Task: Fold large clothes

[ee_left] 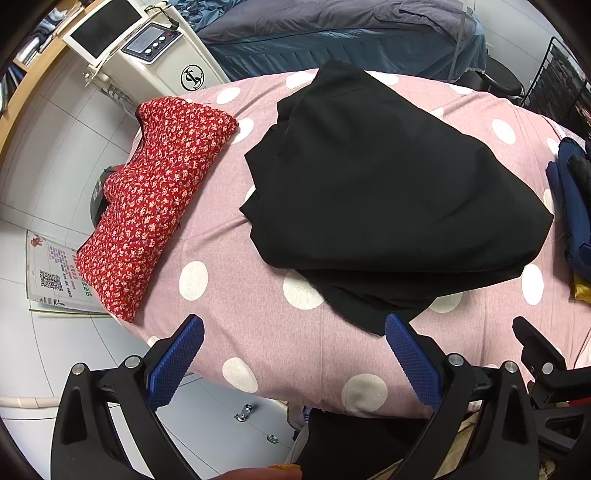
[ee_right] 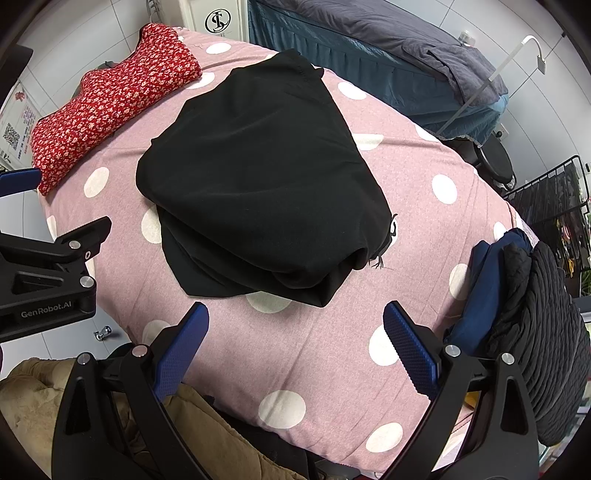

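A black garment (ee_left: 388, 184) lies folded in layers on the pink polka-dot cover (ee_left: 258, 332); it also shows in the right wrist view (ee_right: 258, 177). My left gripper (ee_left: 293, 328) is open and empty, near the table's front edge, its right pad close to the garment's near corner. My right gripper (ee_right: 295, 317) is open and empty, just in front of the garment's near edge. The left gripper's body shows at the left of the right wrist view (ee_right: 48, 266).
A folded red floral garment (ee_left: 155, 199) lies at the table's left edge. A pile of navy and black clothes (ee_right: 524, 314) sits at the right edge. A white machine (ee_left: 147, 48), a bed (ee_left: 351, 33) and a black rack (ee_right: 554, 199) stand behind.
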A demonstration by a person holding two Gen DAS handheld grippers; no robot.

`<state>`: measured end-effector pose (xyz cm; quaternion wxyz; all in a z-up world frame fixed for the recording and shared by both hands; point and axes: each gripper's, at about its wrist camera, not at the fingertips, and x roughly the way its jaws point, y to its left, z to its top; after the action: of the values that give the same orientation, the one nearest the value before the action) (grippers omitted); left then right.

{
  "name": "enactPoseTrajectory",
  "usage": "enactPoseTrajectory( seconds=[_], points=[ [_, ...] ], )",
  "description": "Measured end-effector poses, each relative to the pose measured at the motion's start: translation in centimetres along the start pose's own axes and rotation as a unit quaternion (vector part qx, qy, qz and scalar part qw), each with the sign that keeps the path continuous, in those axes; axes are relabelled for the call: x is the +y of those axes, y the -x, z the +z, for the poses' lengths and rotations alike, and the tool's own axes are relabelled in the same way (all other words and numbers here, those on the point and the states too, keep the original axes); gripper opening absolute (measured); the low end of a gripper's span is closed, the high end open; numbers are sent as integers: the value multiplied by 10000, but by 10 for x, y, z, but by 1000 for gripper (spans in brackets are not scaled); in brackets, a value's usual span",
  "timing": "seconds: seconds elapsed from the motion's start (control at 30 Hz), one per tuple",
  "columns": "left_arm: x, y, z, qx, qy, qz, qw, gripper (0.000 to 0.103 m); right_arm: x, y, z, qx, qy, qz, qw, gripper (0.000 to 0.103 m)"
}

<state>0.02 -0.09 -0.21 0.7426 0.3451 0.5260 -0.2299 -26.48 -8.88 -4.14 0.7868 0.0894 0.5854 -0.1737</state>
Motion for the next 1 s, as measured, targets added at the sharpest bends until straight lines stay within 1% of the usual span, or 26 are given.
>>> enactPoseTrajectory(
  seconds=[0.77,1.0],
  points=[
    [1,-5,0,112,-26,-74,9999,97,0,-1,1,7,-4,-2,10000,94],
    [1,-9,1,217,-8,-110,9997,97,-1,-2,2,12,-7,2,10000,94]
  ],
)
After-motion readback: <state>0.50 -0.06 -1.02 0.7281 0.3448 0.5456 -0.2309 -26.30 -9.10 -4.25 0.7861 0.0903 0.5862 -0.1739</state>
